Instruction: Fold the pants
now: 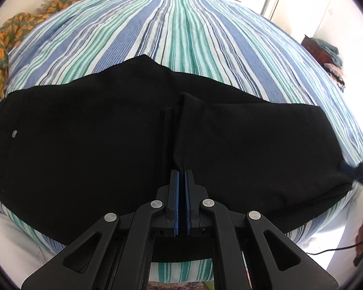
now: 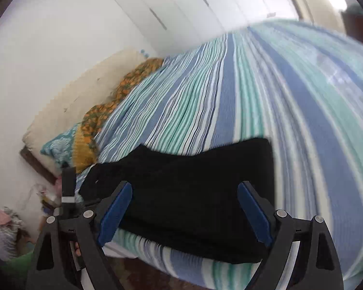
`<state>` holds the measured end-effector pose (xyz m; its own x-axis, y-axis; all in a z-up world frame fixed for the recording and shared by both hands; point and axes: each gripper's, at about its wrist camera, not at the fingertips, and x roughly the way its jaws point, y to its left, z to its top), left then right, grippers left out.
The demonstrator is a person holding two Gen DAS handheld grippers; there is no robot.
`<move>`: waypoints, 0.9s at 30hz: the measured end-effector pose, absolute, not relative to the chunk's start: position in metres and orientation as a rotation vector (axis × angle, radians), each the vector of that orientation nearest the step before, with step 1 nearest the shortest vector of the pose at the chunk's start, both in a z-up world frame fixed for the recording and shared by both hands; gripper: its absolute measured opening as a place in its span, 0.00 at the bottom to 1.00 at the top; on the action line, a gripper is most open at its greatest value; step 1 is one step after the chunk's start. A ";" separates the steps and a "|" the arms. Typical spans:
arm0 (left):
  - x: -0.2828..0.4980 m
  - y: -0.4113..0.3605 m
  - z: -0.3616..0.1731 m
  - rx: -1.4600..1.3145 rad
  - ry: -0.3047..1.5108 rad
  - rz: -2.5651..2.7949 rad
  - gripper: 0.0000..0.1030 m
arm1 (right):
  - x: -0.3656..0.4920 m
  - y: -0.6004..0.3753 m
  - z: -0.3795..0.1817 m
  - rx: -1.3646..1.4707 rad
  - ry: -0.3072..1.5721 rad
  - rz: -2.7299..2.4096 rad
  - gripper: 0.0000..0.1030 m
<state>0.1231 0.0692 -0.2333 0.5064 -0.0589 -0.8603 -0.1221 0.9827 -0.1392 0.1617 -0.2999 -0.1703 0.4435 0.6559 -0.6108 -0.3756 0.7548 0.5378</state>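
Left gripper [image 1: 181, 172] clamped on pants [image 1: 85, 145] hem; long axis crosswise; my right gripper [image 2: 185, 207] spread, empty, hovering.

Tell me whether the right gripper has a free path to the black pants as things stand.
Probably yes. The right gripper is open, jaws wide, with the pants lying flat on the striped bed directly ahead. Nothing sits between them; the left gripper is pinching another part of the fabric.

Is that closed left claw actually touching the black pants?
Touching. In the left wrist view, the left gripper is shut on a raised fold of the pants.
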 end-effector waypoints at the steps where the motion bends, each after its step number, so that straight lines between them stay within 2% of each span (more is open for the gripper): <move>1: 0.122 0.070 -0.234 -0.200 1.043 0.033 0.04 | 0.168 -0.296 -0.195 0.347 1.018 0.625 0.86; 2: 0.122 0.070 -0.234 -0.200 1.042 0.032 0.04 | 0.172 -0.295 -0.220 0.338 1.125 0.589 0.83; 3: 0.121 0.070 -0.233 -0.195 1.041 0.033 0.04 | 0.171 -0.296 -0.230 0.337 1.142 0.581 0.80; 11: 0.122 0.070 -0.235 -0.194 1.040 0.031 0.05 | 0.217 -0.302 -0.164 0.404 1.012 0.623 0.80; 15: 0.122 0.068 -0.235 -0.192 1.036 0.024 0.07 | 0.269 -0.300 -0.207 0.461 1.164 0.576 0.80; 16: 0.122 0.068 -0.236 -0.186 1.036 0.023 0.07 | 0.278 -0.302 -0.226 0.459 1.222 0.536 0.75; 17: 0.122 0.067 -0.236 -0.180 1.036 0.025 0.07 | 0.283 -0.305 -0.242 0.476 1.260 0.510 0.66; 19: 0.121 0.067 -0.236 -0.176 1.037 0.025 0.07 | 0.280 -0.313 -0.243 0.529 1.228 0.507 0.65; 25: 0.125 0.068 -0.238 -0.196 1.047 0.028 0.08 | 0.224 -0.320 -0.180 0.536 1.059 0.589 0.67; 27: 0.125 0.069 -0.238 -0.196 1.046 0.027 0.08 | 0.197 -0.318 -0.169 0.529 1.012 0.642 0.71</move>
